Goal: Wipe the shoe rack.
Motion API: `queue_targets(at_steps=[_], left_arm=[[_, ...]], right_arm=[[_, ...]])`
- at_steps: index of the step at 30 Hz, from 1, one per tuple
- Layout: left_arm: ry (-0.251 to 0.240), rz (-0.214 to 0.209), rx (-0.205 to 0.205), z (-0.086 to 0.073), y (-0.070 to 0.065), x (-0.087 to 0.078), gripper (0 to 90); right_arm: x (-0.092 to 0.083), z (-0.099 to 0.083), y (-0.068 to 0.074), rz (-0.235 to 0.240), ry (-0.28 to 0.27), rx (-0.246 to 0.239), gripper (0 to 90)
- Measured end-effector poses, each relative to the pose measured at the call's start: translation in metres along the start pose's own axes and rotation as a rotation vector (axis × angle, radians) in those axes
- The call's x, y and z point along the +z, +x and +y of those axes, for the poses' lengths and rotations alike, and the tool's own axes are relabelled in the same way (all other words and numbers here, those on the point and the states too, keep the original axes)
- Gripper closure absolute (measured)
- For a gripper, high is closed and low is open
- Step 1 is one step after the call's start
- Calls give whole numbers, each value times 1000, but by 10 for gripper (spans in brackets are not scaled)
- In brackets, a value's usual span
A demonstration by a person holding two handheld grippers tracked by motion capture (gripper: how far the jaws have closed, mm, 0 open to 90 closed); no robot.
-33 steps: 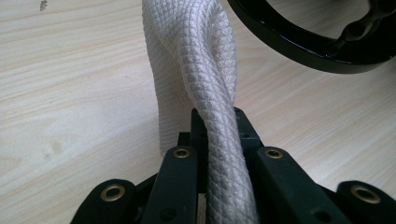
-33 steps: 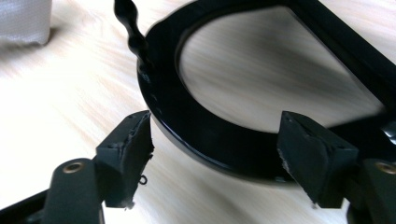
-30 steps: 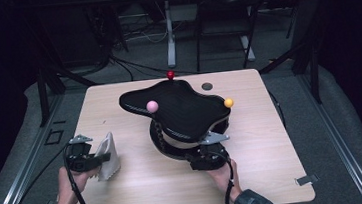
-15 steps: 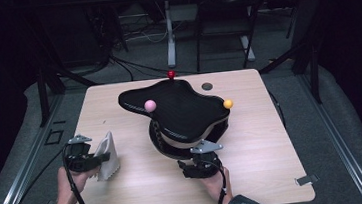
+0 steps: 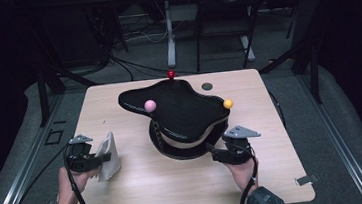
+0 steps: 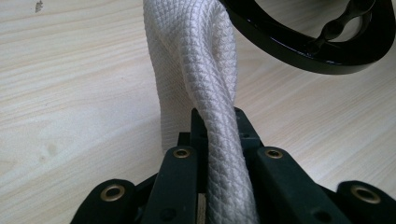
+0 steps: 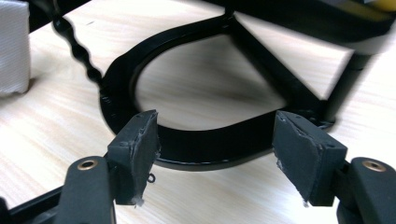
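One cloth, one black stand, three balls

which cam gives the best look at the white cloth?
Left gripper view: the white cloth runs close-up between that gripper's jaws, its quilted weave sharp. High view shows the whole cloth, small, on the table. Right gripper view catches just a corner.

Dark room, grey floor
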State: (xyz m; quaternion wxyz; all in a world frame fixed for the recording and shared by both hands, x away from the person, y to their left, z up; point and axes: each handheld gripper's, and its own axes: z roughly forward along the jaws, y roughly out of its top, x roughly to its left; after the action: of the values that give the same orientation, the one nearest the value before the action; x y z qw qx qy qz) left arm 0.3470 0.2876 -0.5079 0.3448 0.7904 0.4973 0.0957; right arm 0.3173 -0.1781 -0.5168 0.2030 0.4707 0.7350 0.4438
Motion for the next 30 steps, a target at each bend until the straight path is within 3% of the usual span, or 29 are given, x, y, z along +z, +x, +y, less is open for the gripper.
queue_targets(at_steps=[3, 5, 7, 8, 12, 17, 24, 30], left_arm=[[-2, -4, 2, 0, 0, 0, 829], [3, -5, 2, 0, -1, 1, 829], [6, -7, 7, 1, -2, 1, 829], [8, -7, 6, 1, -2, 1, 828], [10, -7, 4, 1, -2, 2, 829], [14, -7, 3, 1, -1, 4, 829], [16, -8, 5, 1, -2, 4, 829], [16, -10, 6, 0, -1, 4, 829]], right_arm=[[-10, 5, -10, -48, -5, -13, 308], [-13, 9, -22, -54, -7, -10, 317], [-15, 14, -32, -106, -14, -8, 320], [-18, 18, -39, -100, -1, -5, 324], [-23, 32, -60, -159, -12, 11, 330], [-26, 47, -80, -196, -35, 33, 344], [-7, 73, -87, -172, -68, 70, 447], [18, 84, -83, -190, -19, 42, 504]])
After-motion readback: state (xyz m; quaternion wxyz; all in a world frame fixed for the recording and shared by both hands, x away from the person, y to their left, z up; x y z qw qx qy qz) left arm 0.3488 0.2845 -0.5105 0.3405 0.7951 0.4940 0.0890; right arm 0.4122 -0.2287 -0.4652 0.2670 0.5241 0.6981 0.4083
